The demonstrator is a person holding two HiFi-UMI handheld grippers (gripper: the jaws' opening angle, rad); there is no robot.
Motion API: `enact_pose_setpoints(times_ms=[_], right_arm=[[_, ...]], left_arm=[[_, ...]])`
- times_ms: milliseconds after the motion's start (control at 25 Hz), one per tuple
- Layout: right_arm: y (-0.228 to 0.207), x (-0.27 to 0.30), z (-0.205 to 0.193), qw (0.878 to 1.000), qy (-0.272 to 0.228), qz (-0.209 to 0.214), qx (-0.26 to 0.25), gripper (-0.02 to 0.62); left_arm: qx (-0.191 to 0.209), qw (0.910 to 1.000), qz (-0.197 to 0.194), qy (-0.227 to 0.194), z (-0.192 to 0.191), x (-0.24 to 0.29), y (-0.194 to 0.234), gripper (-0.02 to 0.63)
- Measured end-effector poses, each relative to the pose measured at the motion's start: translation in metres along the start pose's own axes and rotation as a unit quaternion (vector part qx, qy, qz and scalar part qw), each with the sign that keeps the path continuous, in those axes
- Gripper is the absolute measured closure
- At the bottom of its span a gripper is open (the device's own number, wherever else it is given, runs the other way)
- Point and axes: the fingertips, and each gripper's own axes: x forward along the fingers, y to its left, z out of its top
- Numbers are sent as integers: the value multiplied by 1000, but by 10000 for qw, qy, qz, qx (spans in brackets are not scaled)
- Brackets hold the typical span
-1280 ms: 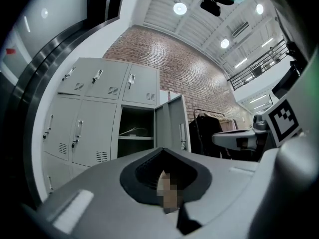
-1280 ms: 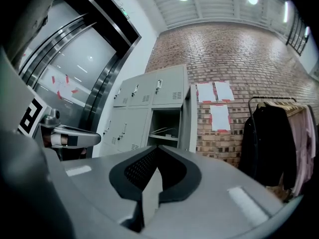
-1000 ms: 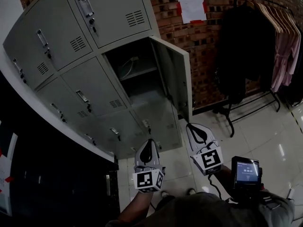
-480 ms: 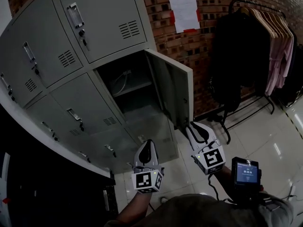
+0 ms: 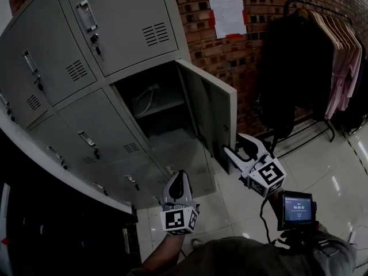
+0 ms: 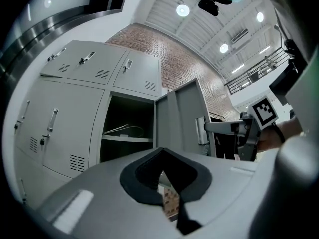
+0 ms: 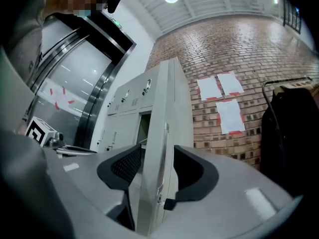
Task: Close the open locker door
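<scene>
The grey locker bank (image 5: 86,73) has one compartment open, its door (image 5: 218,114) swung out to the right. My right gripper (image 5: 234,148) is at the door's lower free edge. In the right gripper view its jaws are opening and straddle the door edge (image 7: 159,148), which stands between the dark pads (image 7: 122,168) without being pinched. My left gripper (image 5: 180,178) hangs lower, in front of the bottom lockers, shut and empty. The left gripper view shows the open compartment (image 6: 127,128), the door (image 6: 182,118) and the right gripper (image 6: 222,127) at its edge.
A clothes rack (image 5: 322,50) with dark and pink garments stands at the right against the brick wall (image 5: 253,56). Papers (image 5: 227,13) are taped to that wall. A small device with a lit screen (image 5: 297,209) sits by my right arm. Below lies glossy tiled floor (image 5: 333,171).
My right gripper has moved up and right to the door's edge, and its jaws have gone from shut to open around that edge. The left gripper has stayed put.
</scene>
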Motion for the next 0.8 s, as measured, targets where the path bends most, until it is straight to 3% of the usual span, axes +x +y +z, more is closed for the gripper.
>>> enact_pose_setpoints(times_ms=[200,800], right_arm=[[-1,7,-1,9996,-70,245,156,450],[60,31,-1,9965,-4,828,142,433]], left_arm=[[42,9998,207,21,0,-3,5,606],[218,9981,578,-19,11,-31,36,606]])
